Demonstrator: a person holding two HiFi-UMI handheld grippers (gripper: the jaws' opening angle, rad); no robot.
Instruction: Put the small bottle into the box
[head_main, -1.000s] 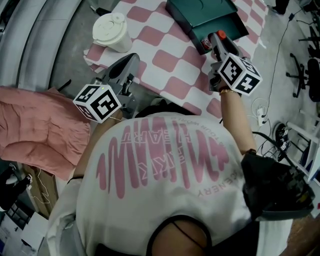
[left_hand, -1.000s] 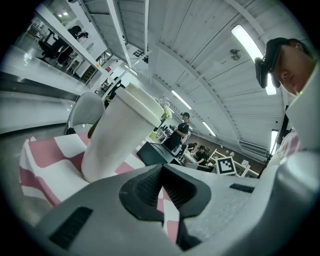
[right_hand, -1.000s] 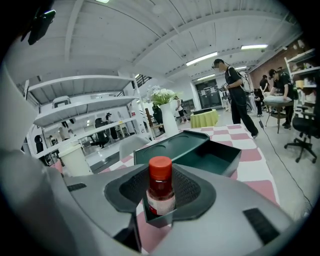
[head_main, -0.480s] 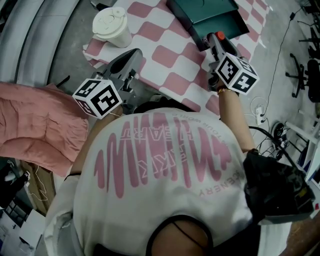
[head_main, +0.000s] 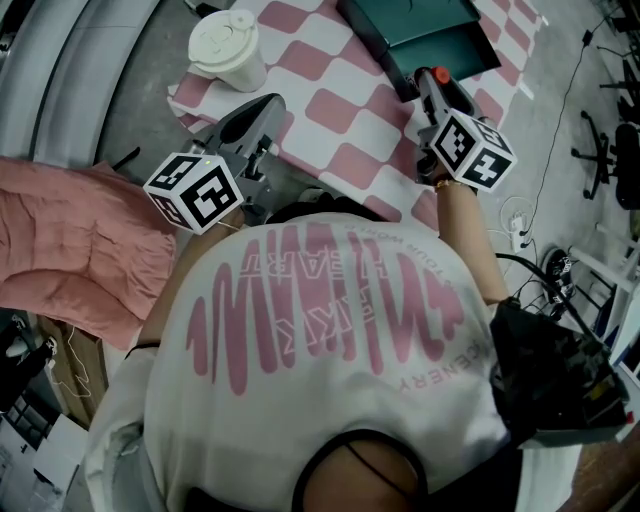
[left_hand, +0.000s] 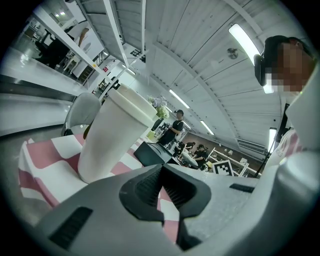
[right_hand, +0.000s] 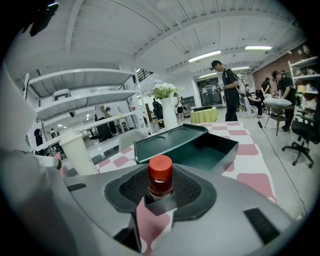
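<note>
The small bottle (right_hand: 160, 178), with amber contents and a red cap, stands upright between the pads of my right gripper (right_hand: 161, 192), which is shut on it. In the head view its red cap (head_main: 439, 74) shows at the tip of the right gripper (head_main: 432, 82), just short of the near corner of the box (head_main: 420, 35). The dark green box (right_hand: 227, 159) lies open right ahead, its lid (right_hand: 167, 141) propped to the left. My left gripper (head_main: 262, 108) hovers at the table's near left edge, jaws (left_hand: 161, 170) shut and empty.
A tall white lidded cup (head_main: 228, 45) stands at the table's left corner, close before the left gripper (left_hand: 112, 135). A pink-and-white checked cloth (head_main: 340, 120) covers the table. Pink fabric (head_main: 70, 245) lies to the left, below the table. People and chairs stand in the background.
</note>
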